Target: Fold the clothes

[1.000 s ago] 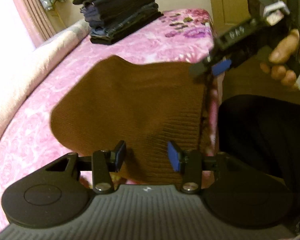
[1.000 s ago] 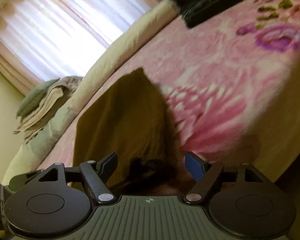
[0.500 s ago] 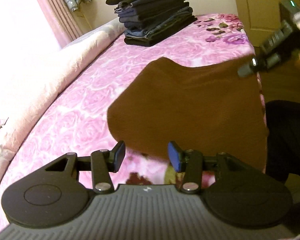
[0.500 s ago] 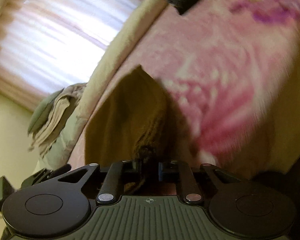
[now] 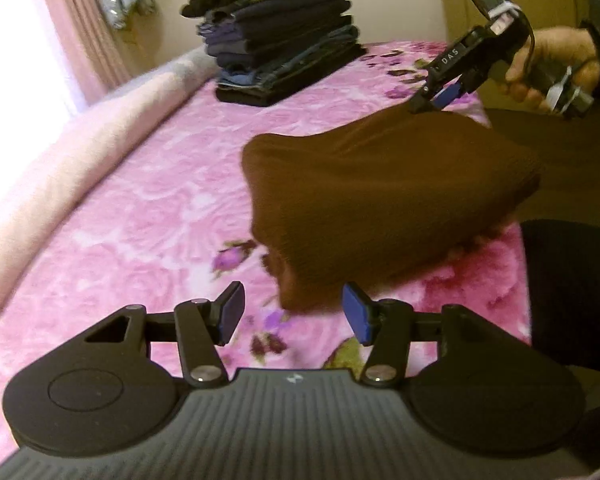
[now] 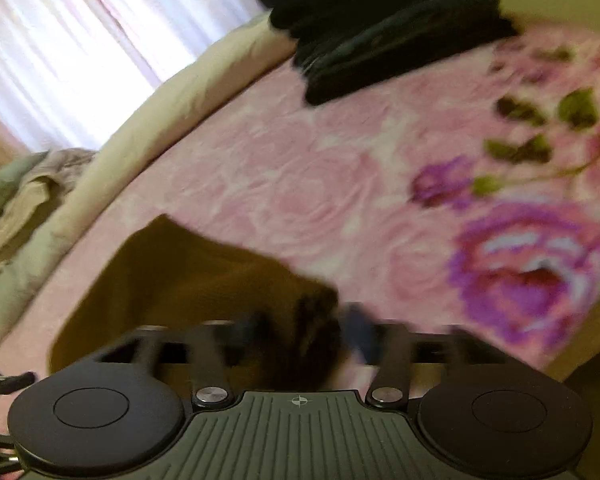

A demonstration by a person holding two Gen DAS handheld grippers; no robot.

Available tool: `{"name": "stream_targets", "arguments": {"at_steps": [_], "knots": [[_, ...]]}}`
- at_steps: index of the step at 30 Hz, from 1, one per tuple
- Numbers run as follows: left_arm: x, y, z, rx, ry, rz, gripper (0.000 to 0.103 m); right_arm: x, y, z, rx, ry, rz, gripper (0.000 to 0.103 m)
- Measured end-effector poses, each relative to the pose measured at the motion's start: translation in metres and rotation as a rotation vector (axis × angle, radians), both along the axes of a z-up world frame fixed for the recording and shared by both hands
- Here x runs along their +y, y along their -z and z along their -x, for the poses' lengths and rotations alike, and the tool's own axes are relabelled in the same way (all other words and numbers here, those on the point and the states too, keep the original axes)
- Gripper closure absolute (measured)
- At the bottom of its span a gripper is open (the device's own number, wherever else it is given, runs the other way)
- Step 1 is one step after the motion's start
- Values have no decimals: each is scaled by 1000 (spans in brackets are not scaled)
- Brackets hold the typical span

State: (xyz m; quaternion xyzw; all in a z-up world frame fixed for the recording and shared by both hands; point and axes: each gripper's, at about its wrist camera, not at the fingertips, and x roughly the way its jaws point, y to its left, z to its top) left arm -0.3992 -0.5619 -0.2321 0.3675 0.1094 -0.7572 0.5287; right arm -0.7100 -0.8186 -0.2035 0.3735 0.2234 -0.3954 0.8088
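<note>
Left wrist view: the left gripper [image 5: 292, 316] hangs spread wide, nothing between its blue pads, just short of the near edge of the brown knit garment [image 5: 384, 196]. That garment sits bunched on the pink floral blanket [image 5: 140, 216], close to the bed's right edge, with open blanket to its left. At its far corner the right gripper [image 5: 432, 100] touches the fabric. Right wrist view is smeared: whether those fingers clamp or stand apart, I cannot tell. A stack of folded clothes [image 5: 280, 36] stands well beyond.
</note>
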Motion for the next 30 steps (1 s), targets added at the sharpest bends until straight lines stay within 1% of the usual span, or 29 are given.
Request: {"name": "stream_targets", "arguments": {"at_steps": [3,5,7,10,13,16,18,20,22,24,25,26,28,30], "knots": [[-10,2,-14,57,29,-30,53,23,-14,0,52,-16,122,37],[-17,3,-26,114,39,-43,56,43,-26,-4,28,-94,176,37],[-27,4,-35,170,51,-53,59,64,-31,-15,22,-215,199,37],[-42,7,-50,265,68,-79,59,98,-32,-36,33,-417,211,37],[-54,11,-64,371,93,-115,58,127,-23,-53,107,-561,242,37],[-68,18,-77,500,143,-164,54,150,-11,-66,219,-665,327,37],[-79,24,-83,591,191,-195,54,156,-4,-69,260,-688,345,37],[-90,32,-88,671,233,-249,54,156,0,-71,271,-694,346,36],[-101,40,-90,717,244,-299,53,157,0,-74,279,-693,346,32],[-110,48,-92,737,232,-357,57,156,1,-79,289,-692,347,31],[-112,50,-93,742,225,-384,62,156,1,-82,299,-694,352,31],[-111,50,-95,742,216,-399,68,156,2,-85,310,-698,359,31],[-106,48,-97,734,184,-416,76,159,3,-88,335,-711,380,31],[-101,47,-99,727,147,-432,79,162,5,-89,358,-720,402,31]]}}
